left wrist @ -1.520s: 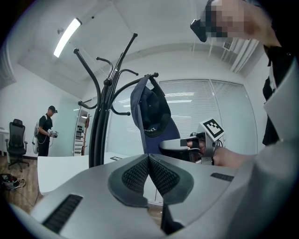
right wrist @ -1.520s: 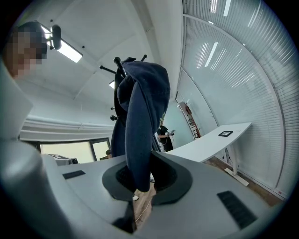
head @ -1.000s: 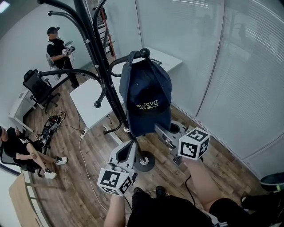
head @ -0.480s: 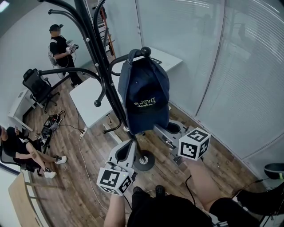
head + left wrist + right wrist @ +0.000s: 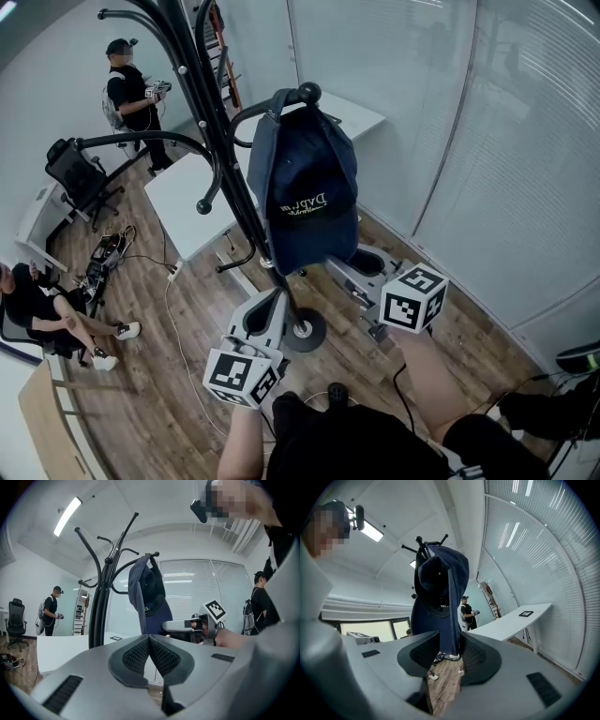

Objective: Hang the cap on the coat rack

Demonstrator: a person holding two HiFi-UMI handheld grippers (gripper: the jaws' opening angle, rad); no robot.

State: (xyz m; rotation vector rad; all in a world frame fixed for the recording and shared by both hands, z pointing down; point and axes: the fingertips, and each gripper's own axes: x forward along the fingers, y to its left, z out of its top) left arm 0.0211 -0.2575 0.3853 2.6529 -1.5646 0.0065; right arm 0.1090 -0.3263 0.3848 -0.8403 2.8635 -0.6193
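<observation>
A navy cap hangs by its back strap from a knobbed hook of the black coat rack. My right gripper is level just under the cap's lower edge. Its jaws have just been opening and now stand open, with the cap's hanging brim between the pads without being pressed. In the right gripper view the cap fills the middle above my right gripper. My left gripper is beside the rack pole, shut on nothing. The left gripper view shows the cap on the rack beyond my left gripper.
The rack's round base stands on the wood floor right before me. Behind it is a white desk; a glass wall with blinds runs along the right. A person stands at the back, another sits at the left near an office chair.
My right gripper's jaws have opened and let go of the cap, which now hangs free from the hook. Neither gripper has shifted place.
</observation>
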